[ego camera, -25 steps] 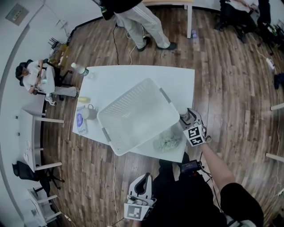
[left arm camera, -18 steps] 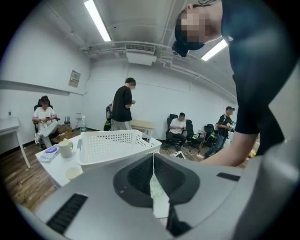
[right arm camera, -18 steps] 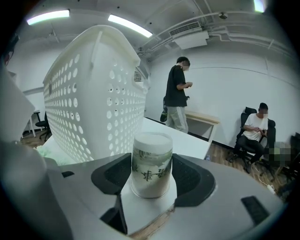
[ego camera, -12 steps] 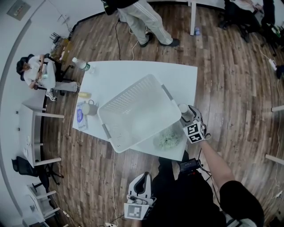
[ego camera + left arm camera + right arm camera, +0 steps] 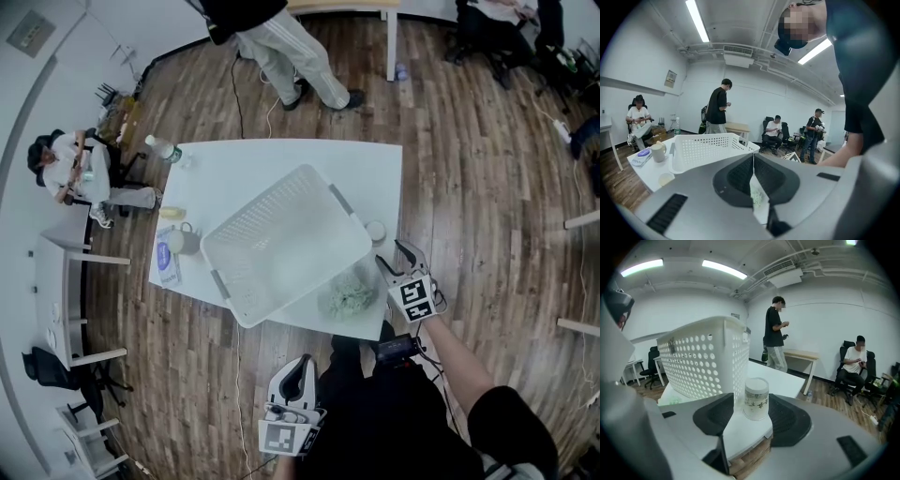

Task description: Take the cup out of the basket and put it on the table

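Right gripper (image 5: 392, 256) has its jaws wide apart and grips nothing. The jaws have just been closing slightly; the cup (image 5: 375, 231) shows in the gap between them, untouched by either pad.

Change since a second ago: the right gripper was then up against the cup at the right edge of the table (image 5: 272, 159). It has now drawn back off that edge toward the person, and the cup stands free.

Position of the cup: on the table, close to the right edge, just beside the outer wall of the basket (image 5: 272, 202) and outside it.

Meaning for the task: the cup appears to be out of the basket and released on the table, so placement is judged done. Only the withdrawal of the hand remains.

Pose, right: the forearm reaches in from the near right, and the gripper points at the cup and slopes moderately downward.

Pose, left: the left gripper (image 5: 300, 364) is held low by the person's body, off the near edge, jaws together and empty.
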### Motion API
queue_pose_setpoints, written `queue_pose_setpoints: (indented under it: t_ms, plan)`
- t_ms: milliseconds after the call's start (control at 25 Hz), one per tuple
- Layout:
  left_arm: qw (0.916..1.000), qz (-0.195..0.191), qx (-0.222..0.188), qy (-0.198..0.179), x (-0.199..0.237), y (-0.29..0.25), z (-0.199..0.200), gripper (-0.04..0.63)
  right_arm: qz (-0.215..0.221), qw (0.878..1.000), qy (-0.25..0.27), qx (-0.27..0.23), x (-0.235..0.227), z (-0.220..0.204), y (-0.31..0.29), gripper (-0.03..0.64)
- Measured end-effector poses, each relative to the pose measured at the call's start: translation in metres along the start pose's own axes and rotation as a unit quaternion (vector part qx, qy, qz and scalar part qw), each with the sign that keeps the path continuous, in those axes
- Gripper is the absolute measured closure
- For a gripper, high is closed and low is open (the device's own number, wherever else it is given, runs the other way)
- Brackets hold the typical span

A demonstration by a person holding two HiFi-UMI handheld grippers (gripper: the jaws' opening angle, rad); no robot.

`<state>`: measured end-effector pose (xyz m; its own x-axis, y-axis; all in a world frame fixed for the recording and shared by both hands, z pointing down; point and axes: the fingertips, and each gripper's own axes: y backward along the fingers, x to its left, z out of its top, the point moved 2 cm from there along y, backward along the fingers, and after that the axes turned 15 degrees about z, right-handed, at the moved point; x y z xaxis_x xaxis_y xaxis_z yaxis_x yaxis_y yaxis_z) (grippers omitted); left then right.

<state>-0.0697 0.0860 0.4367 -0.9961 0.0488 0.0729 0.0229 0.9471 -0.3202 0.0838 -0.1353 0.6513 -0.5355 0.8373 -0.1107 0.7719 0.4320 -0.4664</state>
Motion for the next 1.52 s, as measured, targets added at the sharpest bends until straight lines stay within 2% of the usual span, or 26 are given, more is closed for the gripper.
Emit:
queue_pose_setpoints:
  t_ms: [200,360,520,680,760,920,1120,1520]
  plan:
    - [0.9992,-0.034,-0.015,-0.013,-0.001,-0.014,0.008,0.581,-0.003,1.0,-0.006,-0.024,0.027,0.031,0.034,0.528]
    - [0.9975,-0.061,-0.031,-0.017,-0.004,-0.024,0.016,0.581,0.001,0.998,-0.016,-0.056,0.051,0.063,0.061,0.582]
    - [0.9955,-0.081,-0.047,-0.018,-0.005,-0.03,0.022,0.581,0.022,0.995,-0.013,-0.096,0.079,0.101,0.086,0.592]
    - [0.9944,-0.094,-0.047,-0.011,-0.008,-0.032,0.023,0.581,0.06,0.99,0.037,-0.125,0.11,0.134,0.108,0.592]
    - [0.9932,-0.097,-0.062,-0.015,-0.01,-0.034,0.026,0.581,0.08,0.986,0.054,-0.136,0.122,0.146,0.119,0.592]
    - [0.9914,-0.106,-0.074,-0.018,-0.007,-0.038,0.036,0.581,0.104,0.98,0.049,-0.165,0.14,0.171,0.131,0.594]
    - [0.9896,-0.12,-0.078,-0.018,-0.008,-0.042,0.037,0.581,0.114,0.979,0.03,-0.167,0.154,0.173,0.14,0.594]
    - [0.9877,-0.131,-0.082,-0.021,-0.007,-0.047,0.043,0.581,0.12,0.977,0.04,-0.174,0.164,0.186,0.15,0.594]
